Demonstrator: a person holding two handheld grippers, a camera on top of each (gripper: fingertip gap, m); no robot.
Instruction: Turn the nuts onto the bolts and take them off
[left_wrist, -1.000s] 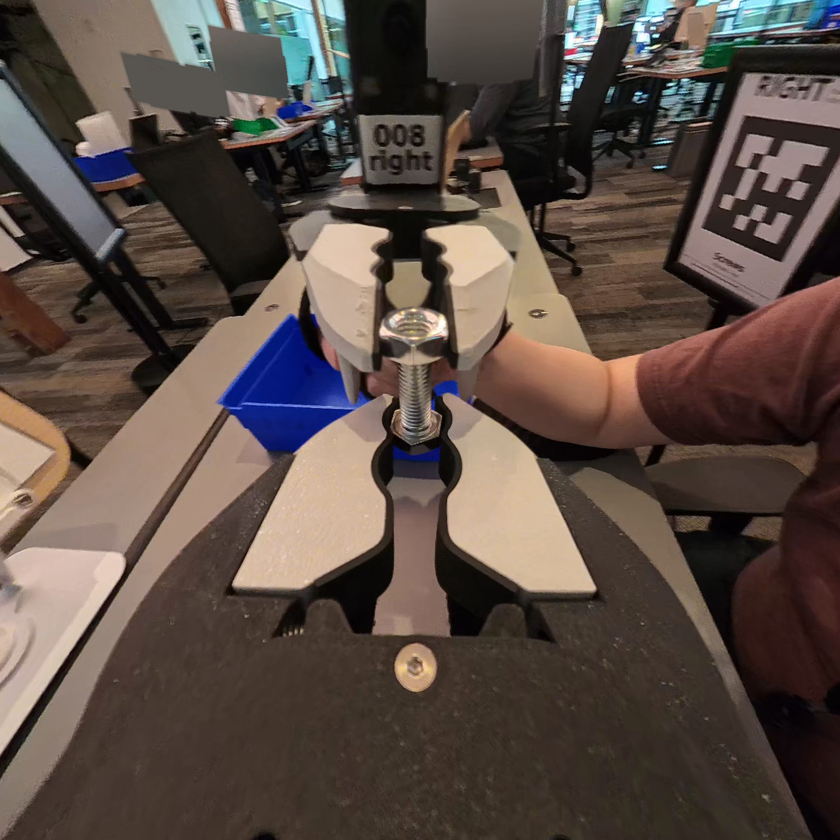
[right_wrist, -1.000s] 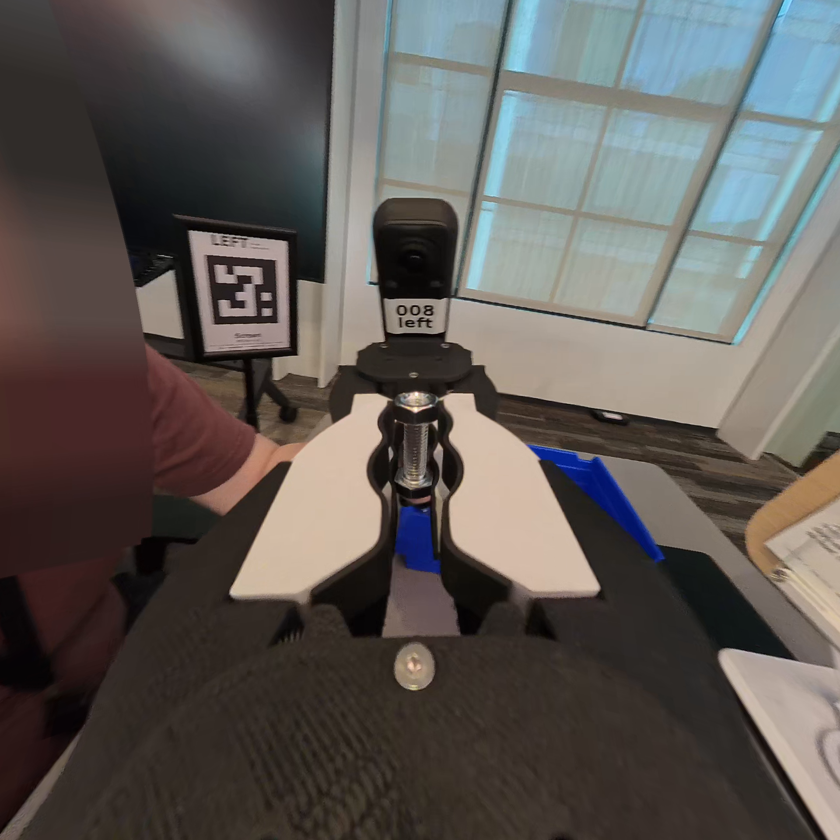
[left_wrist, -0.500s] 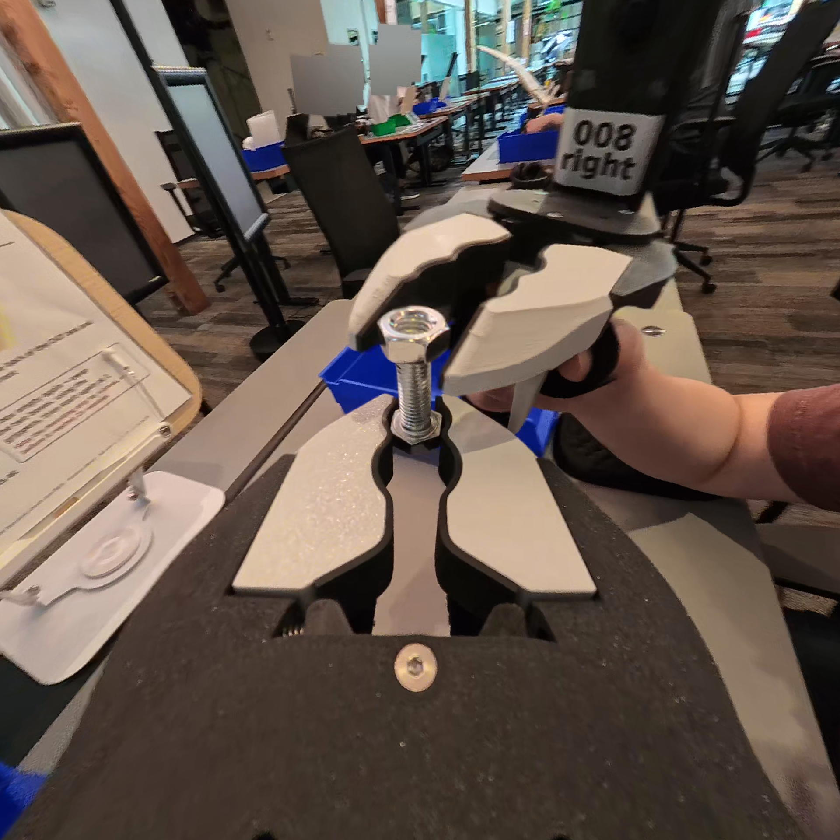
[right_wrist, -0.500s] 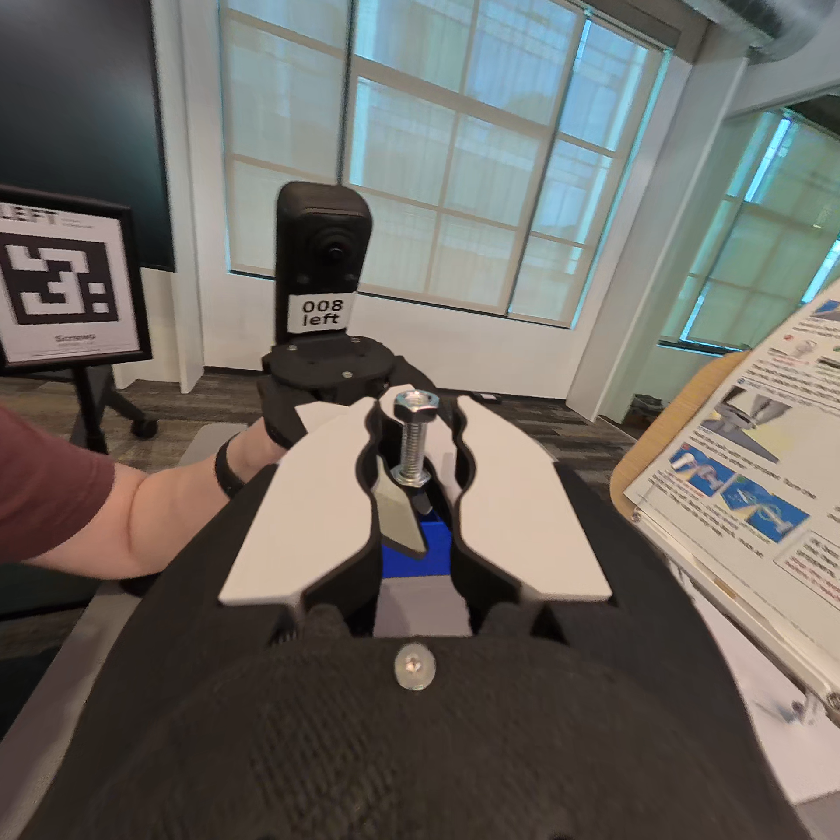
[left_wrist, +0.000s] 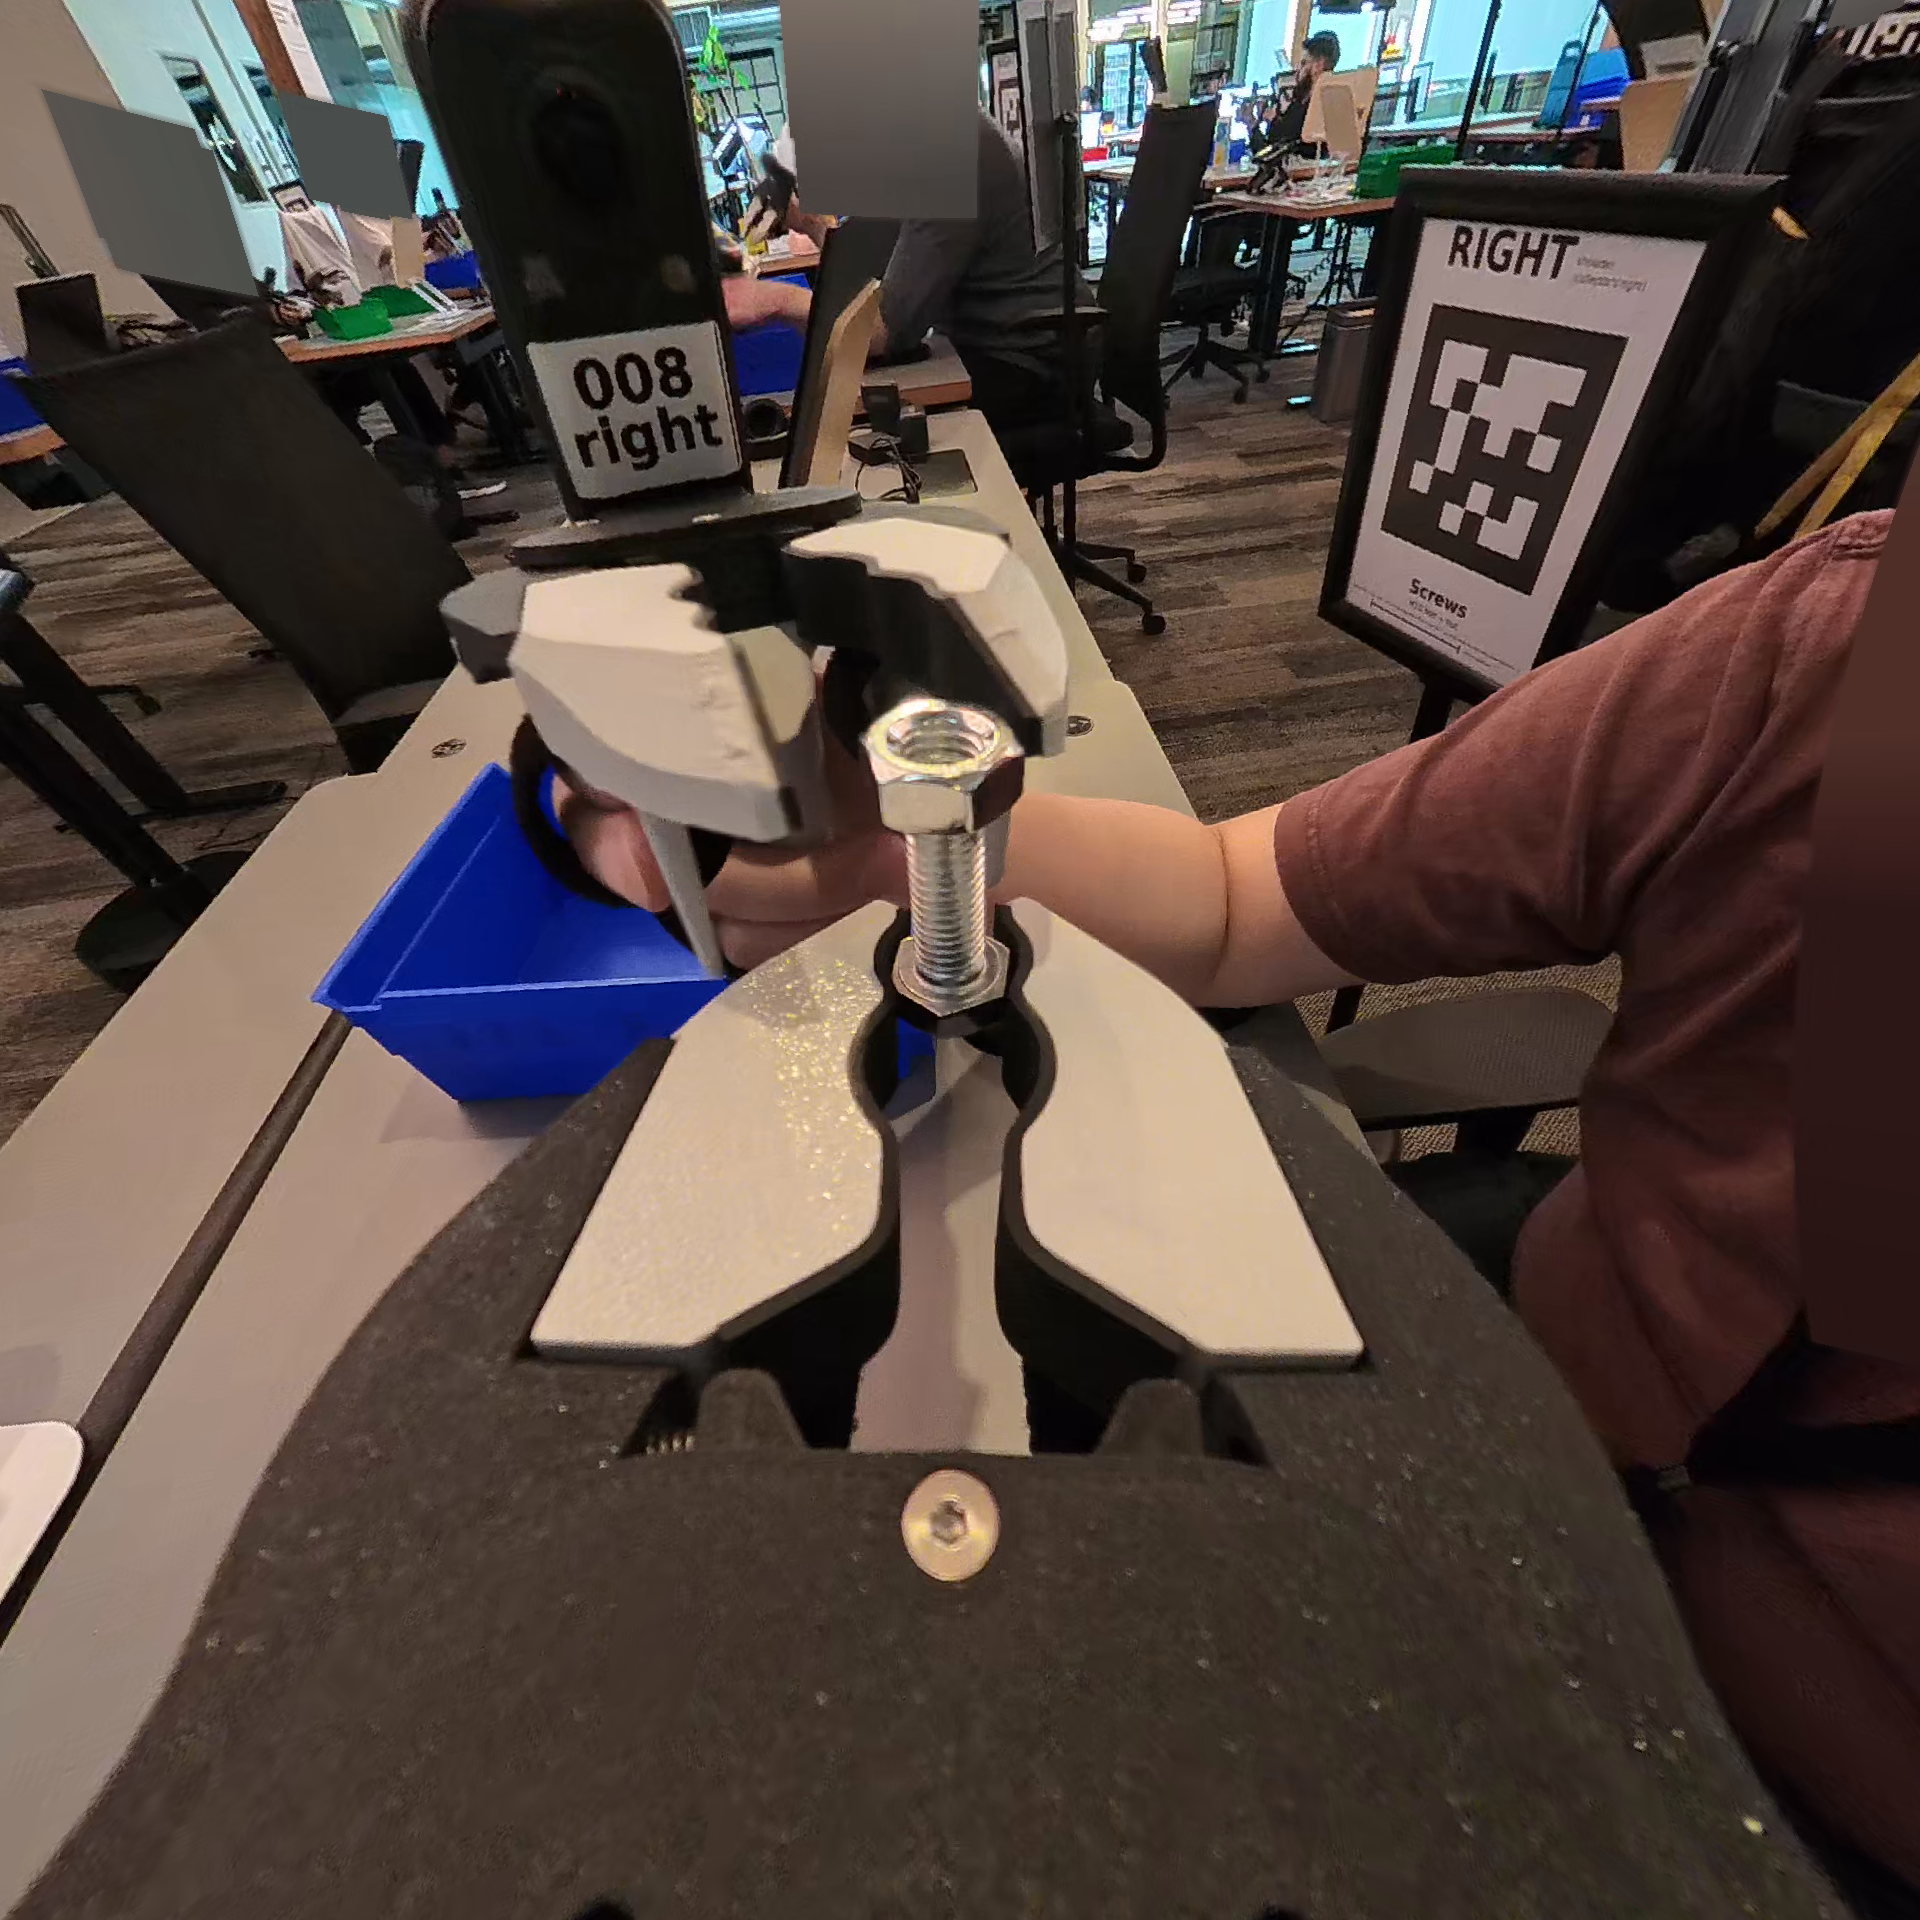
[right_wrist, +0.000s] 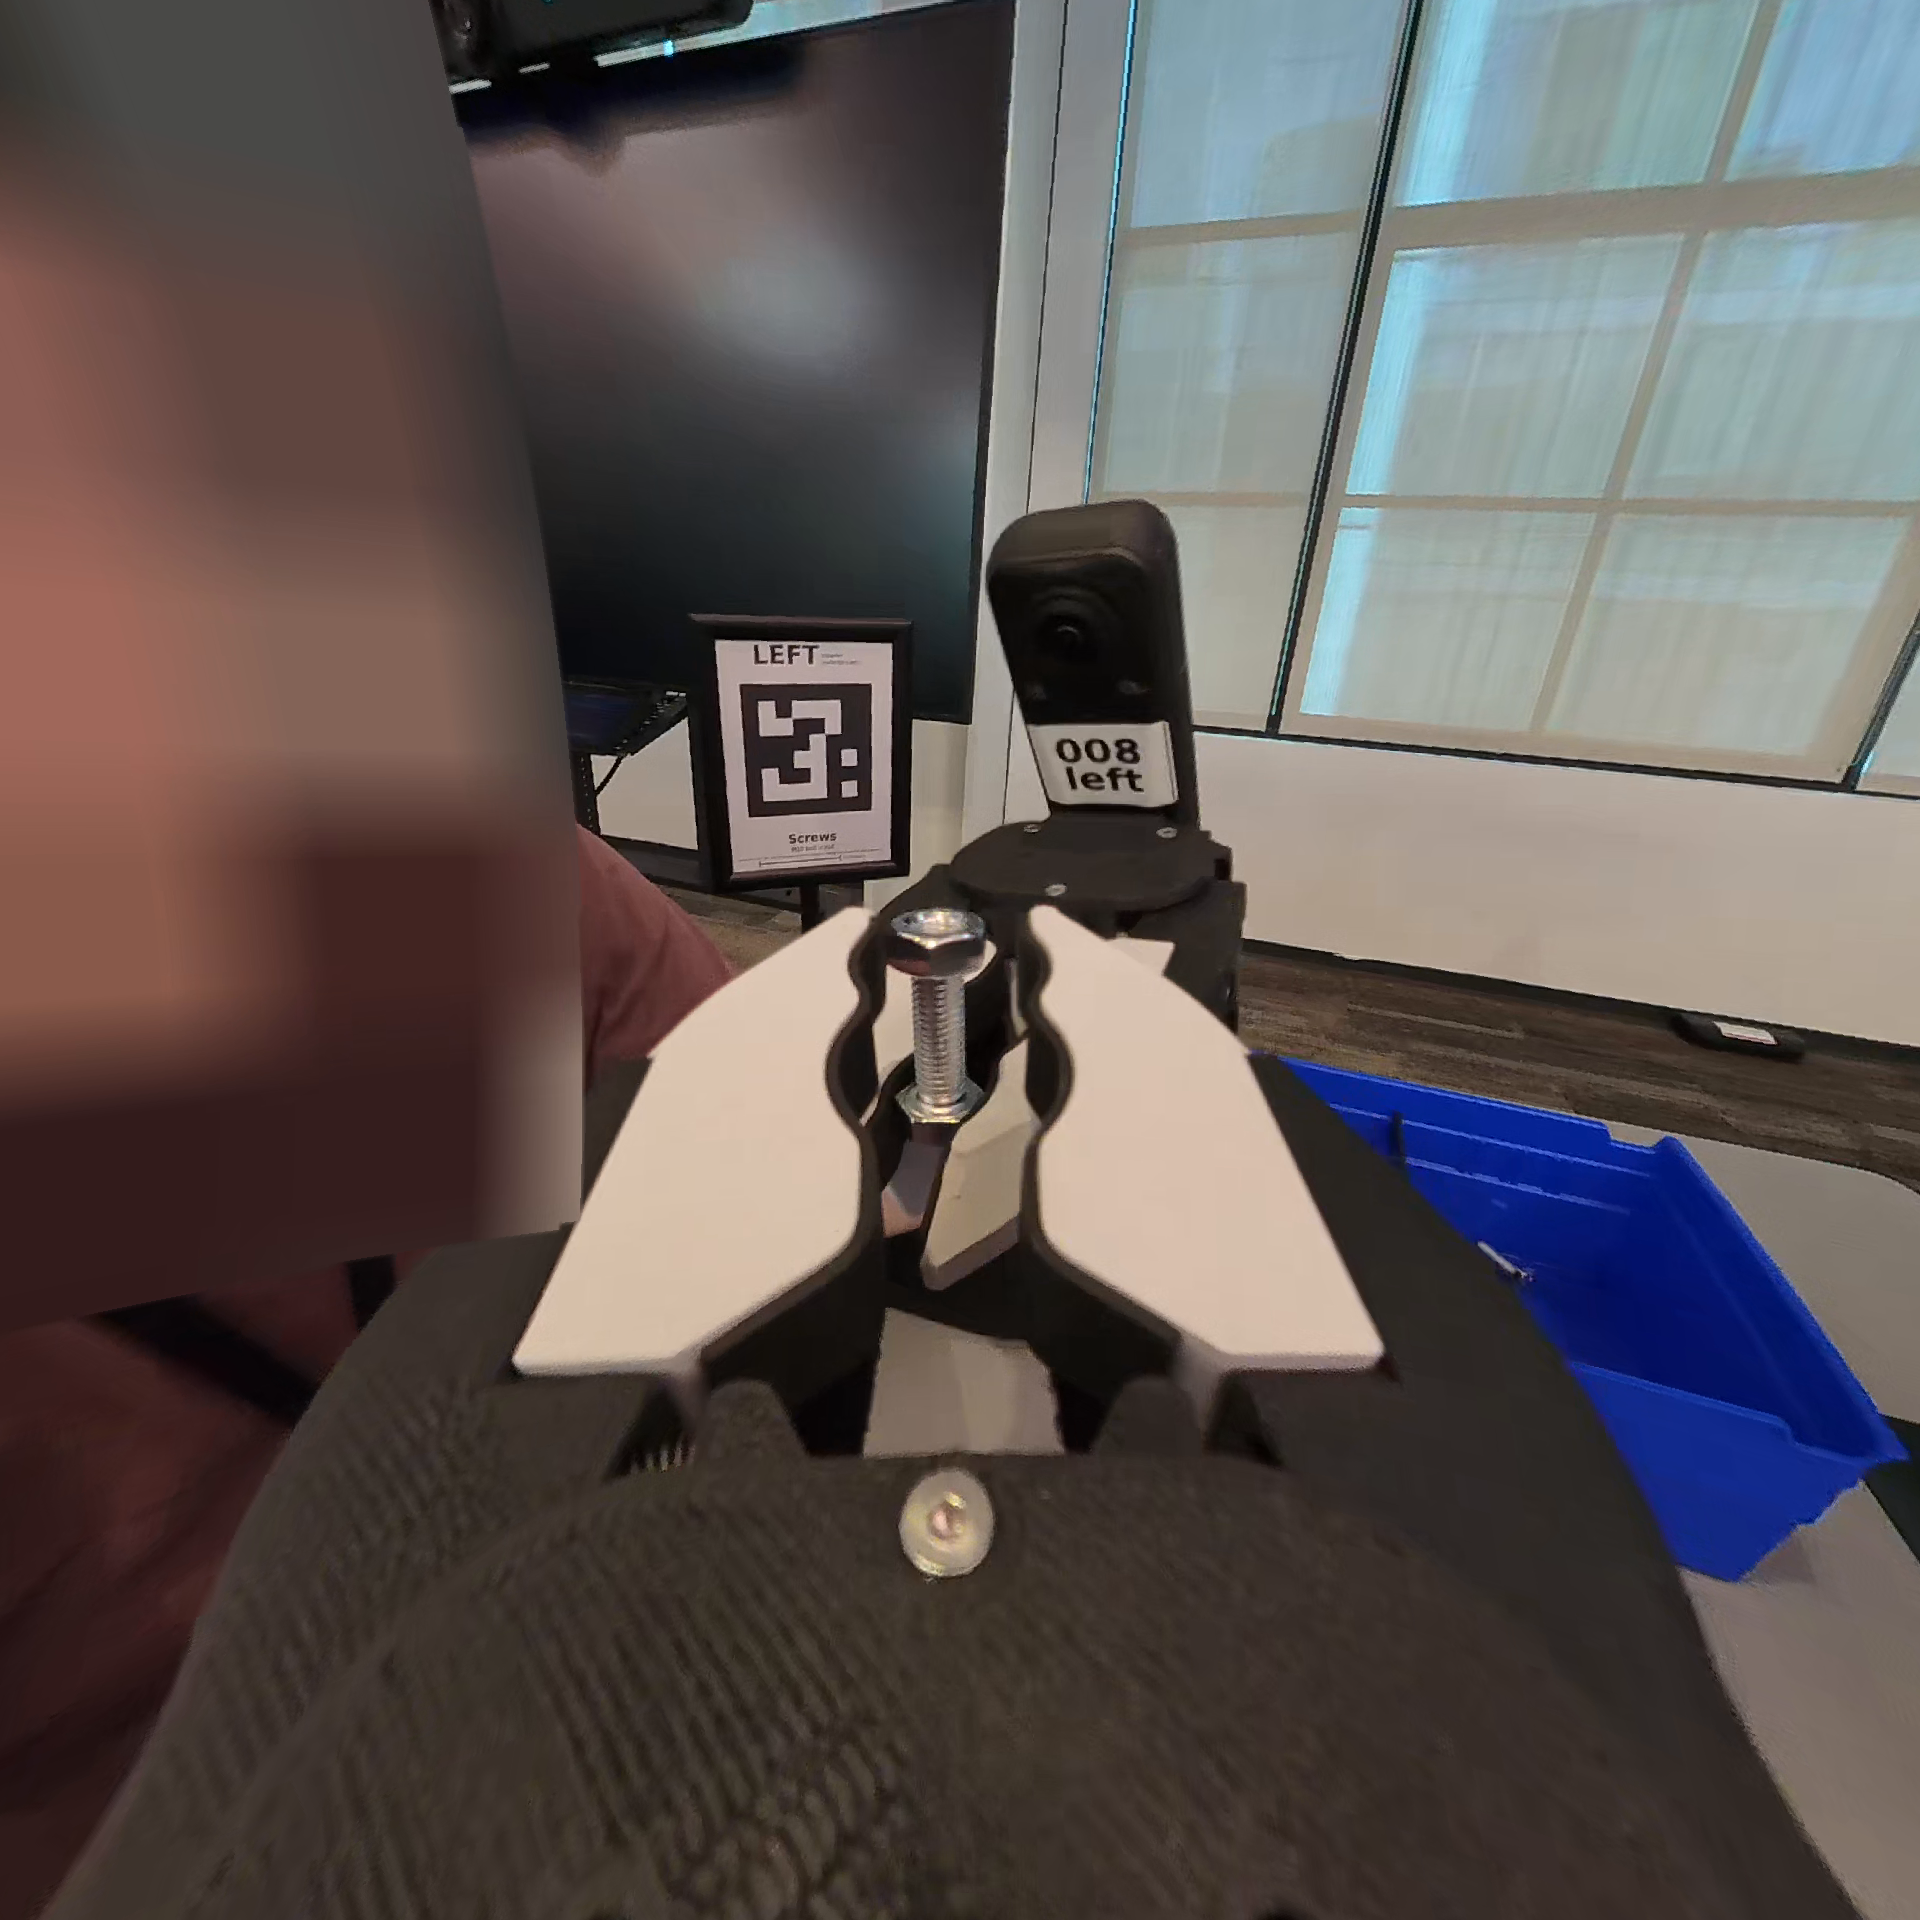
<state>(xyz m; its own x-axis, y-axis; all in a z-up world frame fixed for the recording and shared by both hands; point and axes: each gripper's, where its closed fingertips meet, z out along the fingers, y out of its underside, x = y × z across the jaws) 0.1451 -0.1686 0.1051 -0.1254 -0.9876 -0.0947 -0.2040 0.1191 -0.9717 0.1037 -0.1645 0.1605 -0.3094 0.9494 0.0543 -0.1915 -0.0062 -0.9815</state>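
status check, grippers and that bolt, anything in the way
Left gripper shut on bolt head. Right gripper open around nut at bolt's tip. Nothing in the way.

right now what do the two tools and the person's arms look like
Both tools match: a black, grainy body with two flat pale grey fingers edged in wavy black pads, and a silver screw set behind them. The left tool and the right tool each carry an upright black camera with a white label. The person wears a short maroon sleeve. No cables show.

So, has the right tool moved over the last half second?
Yes. In the left wrist view, against the bolt, the right tool swung leftward from beside the nut and now straddles it, open.
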